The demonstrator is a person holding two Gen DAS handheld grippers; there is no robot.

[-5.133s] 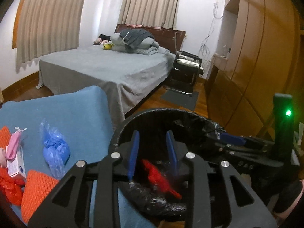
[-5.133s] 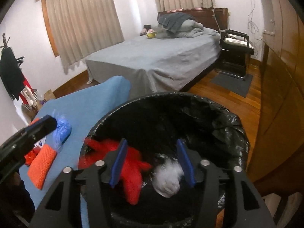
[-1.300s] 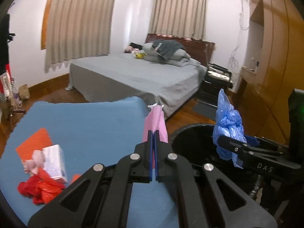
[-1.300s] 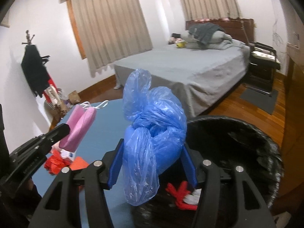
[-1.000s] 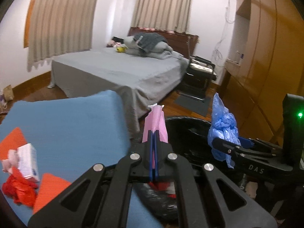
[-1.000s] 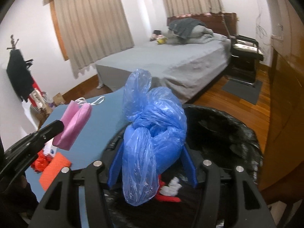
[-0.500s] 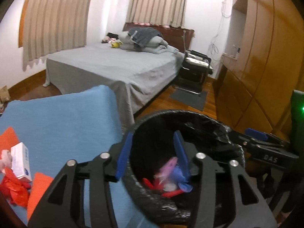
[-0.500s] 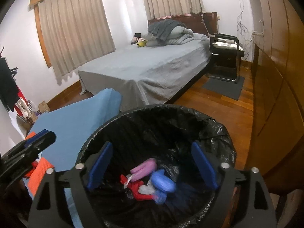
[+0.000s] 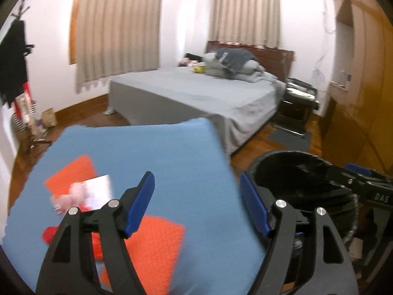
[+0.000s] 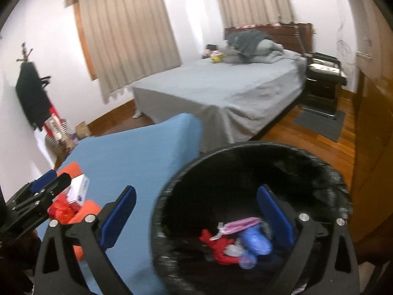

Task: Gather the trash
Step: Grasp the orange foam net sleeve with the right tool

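A blue-covered table (image 9: 152,152) fills the lower left of both views, with a grey bed (image 9: 196,95), two curtained windows and wood flooring behind it. On the blue cover lie two orange mats (image 9: 152,245), one white box (image 9: 98,191) and one red crumpled bag (image 10: 60,209). The left gripper (image 9: 196,206) and right gripper (image 10: 196,218) both have jaws spread and empty, and the black-lined bin (image 10: 319,169) at lower right holds one pink, one blue and one red piece of trash (image 10: 221,243)

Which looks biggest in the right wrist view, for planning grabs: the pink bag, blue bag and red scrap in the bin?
1. Red scrap and blue bag: alike, blurred, so unranked.
2. Pink bag: smallest, partly buried.
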